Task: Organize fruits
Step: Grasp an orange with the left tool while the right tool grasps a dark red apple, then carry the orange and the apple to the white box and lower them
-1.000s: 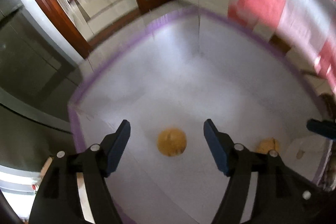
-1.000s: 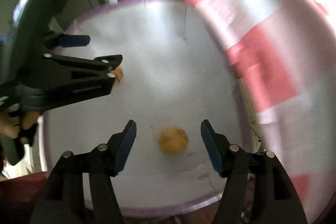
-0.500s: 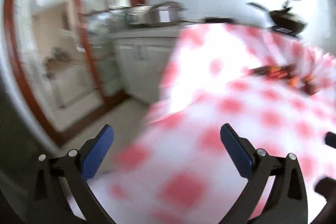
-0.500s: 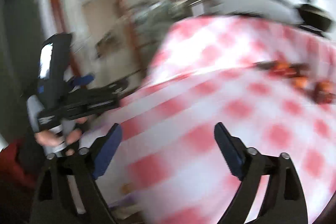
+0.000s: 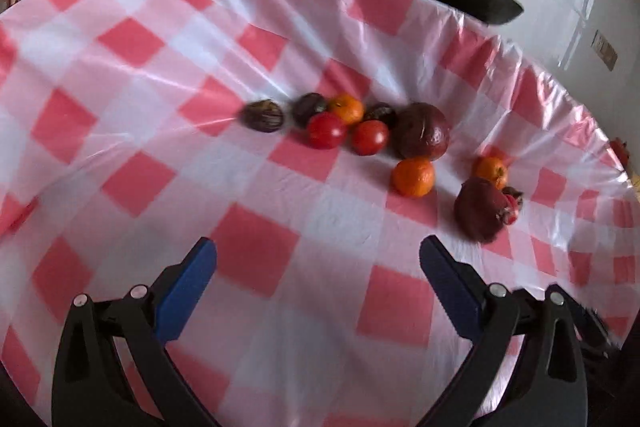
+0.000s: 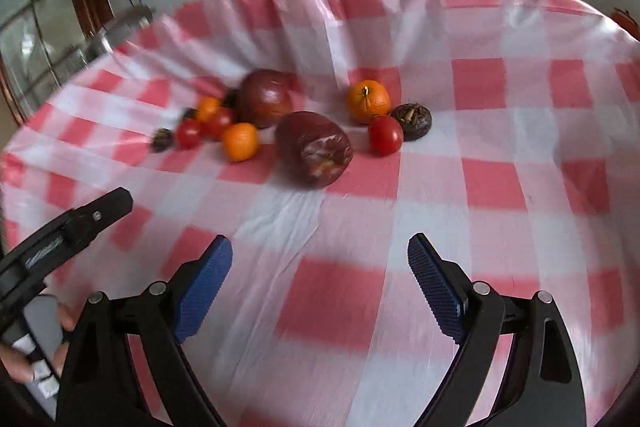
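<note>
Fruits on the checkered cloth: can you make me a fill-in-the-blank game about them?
1. The tablecloth has white and ____ squares.
2. Both the left gripper and the right gripper are ____, holding nothing.
3. In the right wrist view, the small red tomato lies just below a fruit coloured ____.

Missing words: red; open; orange

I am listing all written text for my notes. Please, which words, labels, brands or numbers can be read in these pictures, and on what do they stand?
No text can be read in either view.
Left gripper, seen from the right wrist: a pale printed marking on its arm, too blurred to read.
Fruits and checked tablecloth: no labels or print visible.
</note>
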`<state>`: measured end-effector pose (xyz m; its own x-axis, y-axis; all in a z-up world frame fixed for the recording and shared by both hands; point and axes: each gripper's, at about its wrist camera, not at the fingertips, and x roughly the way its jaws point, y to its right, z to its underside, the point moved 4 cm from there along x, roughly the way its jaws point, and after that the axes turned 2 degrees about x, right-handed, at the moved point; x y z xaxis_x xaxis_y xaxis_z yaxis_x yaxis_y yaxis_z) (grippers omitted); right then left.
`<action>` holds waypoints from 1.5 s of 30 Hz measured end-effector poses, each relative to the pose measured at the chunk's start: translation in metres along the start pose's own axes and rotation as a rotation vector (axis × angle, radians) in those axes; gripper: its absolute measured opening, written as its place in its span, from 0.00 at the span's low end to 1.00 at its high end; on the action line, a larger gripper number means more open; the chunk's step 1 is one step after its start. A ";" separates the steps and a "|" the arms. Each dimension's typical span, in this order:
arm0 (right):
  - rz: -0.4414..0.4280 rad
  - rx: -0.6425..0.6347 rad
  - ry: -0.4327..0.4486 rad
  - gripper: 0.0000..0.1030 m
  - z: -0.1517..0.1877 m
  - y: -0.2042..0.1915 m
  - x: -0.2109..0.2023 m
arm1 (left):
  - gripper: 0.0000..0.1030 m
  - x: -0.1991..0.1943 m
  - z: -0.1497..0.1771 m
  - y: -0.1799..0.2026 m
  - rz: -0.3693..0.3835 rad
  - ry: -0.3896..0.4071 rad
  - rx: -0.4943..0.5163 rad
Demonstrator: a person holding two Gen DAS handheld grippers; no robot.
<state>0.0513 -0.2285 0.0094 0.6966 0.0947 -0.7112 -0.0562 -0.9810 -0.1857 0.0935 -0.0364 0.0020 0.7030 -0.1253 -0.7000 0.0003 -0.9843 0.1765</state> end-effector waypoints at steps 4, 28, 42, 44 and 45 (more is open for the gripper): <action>0.031 -0.063 -0.044 0.84 -0.023 -0.006 0.039 | 0.98 0.018 -0.011 0.011 -0.018 -0.011 0.067; -0.158 0.310 0.171 0.57 -0.060 0.059 0.042 | 0.38 0.099 -0.042 0.081 0.080 -0.115 0.196; -0.149 0.364 0.202 0.57 -0.059 0.070 0.035 | 0.37 0.041 -0.030 0.022 0.010 0.031 0.049; -0.104 0.361 0.196 0.57 -0.056 0.067 0.032 | 0.37 0.024 -0.021 0.007 -0.015 0.040 0.026; -0.092 0.355 0.182 0.57 -0.052 0.061 0.026 | 0.37 0.015 -0.016 0.001 -0.024 0.043 0.018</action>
<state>0.1031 -0.2950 0.0146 0.8239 0.1162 -0.5547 -0.2092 -0.8474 -0.4881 0.1158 -0.0371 0.0028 0.7331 -0.0961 -0.6733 0.0053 -0.9891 0.1470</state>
